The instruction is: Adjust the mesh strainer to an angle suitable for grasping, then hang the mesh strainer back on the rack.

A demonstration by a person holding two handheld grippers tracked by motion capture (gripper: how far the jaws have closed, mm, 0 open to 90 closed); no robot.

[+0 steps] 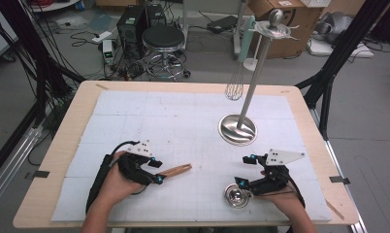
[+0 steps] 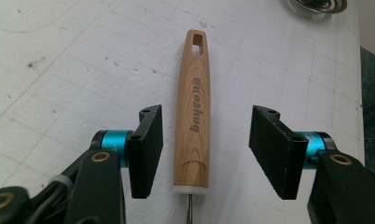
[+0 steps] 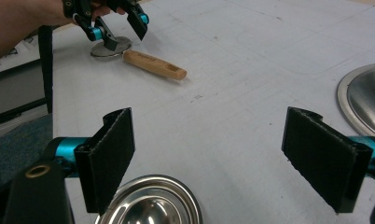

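Low at the table's [image 1: 57,160] seven o'clock, the left gripper [image 2: 204,151] lies level, pointing toward three o'clock, jaws spread either side of the wooden handle [image 2: 194,107] without touching it. At five o'clock the right gripper [image 3: 223,161] points toward nine, jaws wide apart above a small steel bowl [image 3: 150,203].
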